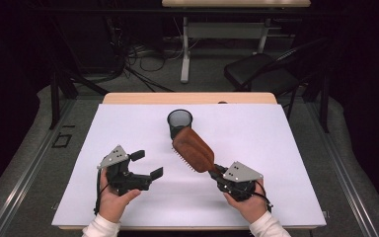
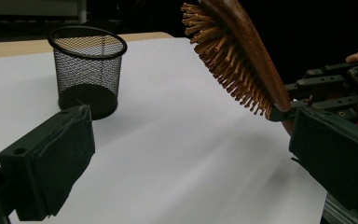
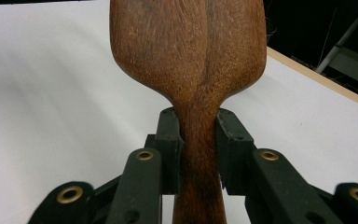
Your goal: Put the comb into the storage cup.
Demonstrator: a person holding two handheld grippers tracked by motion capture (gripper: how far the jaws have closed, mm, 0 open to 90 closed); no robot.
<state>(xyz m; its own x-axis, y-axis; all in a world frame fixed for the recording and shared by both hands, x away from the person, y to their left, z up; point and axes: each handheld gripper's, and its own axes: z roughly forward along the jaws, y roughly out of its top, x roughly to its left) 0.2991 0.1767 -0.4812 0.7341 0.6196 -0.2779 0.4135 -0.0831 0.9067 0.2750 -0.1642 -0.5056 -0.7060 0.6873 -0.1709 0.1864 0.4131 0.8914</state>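
Between the pads of the right gripper (image 3: 198, 154) sits the narrow handle of a wooden hairbrush (image 1: 193, 149), pinched from both sides. The brush head slants up off the white table sheet (image 1: 256, 143), bristles facing down and left, its tip near the black mesh cup (image 1: 179, 122). The left gripper (image 1: 145, 165) hovers well apart from the brush, jaws spread and empty.

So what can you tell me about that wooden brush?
The brush is reddish-brown wood with a broad paddle head and rows of wooden pins on its underside. The right tool clamps its narrow handle and holds it tilted above the white table, its head near the black mesh cup.
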